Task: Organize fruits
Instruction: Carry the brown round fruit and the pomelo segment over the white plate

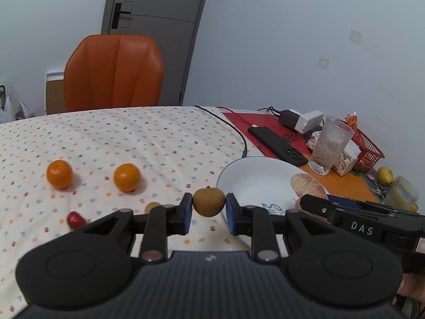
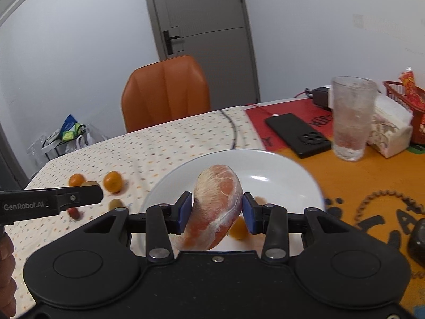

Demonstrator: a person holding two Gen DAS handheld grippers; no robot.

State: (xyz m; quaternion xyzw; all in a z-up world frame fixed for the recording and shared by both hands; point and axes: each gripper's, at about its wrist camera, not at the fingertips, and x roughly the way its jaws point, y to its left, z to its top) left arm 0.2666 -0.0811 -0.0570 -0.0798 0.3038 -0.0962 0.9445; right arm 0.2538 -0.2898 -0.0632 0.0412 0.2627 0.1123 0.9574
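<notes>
My left gripper [image 1: 209,211] is shut on a small round brown fruit [image 1: 208,201] and holds it above the dotted tablecloth, just left of the white plate [image 1: 249,178]. My right gripper [image 2: 216,214] is shut on a peeled pink grapefruit wedge [image 2: 216,207] and holds it over the white plate [image 2: 271,170]; the wedge [image 1: 308,186] also shows in the left wrist view. A small orange fruit [image 2: 239,229] lies on the plate under the wedge. Two oranges [image 1: 59,174] [image 1: 127,177], a red fruit [image 1: 75,219] and a small brown fruit [image 1: 152,206] lie on the cloth at the left.
A black phone [image 1: 279,146], a frosted glass [image 1: 330,145], a tissue pack [image 2: 390,133], a red basket [image 1: 368,148] and a charger [image 1: 300,119] stand right of the plate. A black cable [image 1: 233,130] crosses the cloth. An orange chair [image 1: 114,71] stands behind the table.
</notes>
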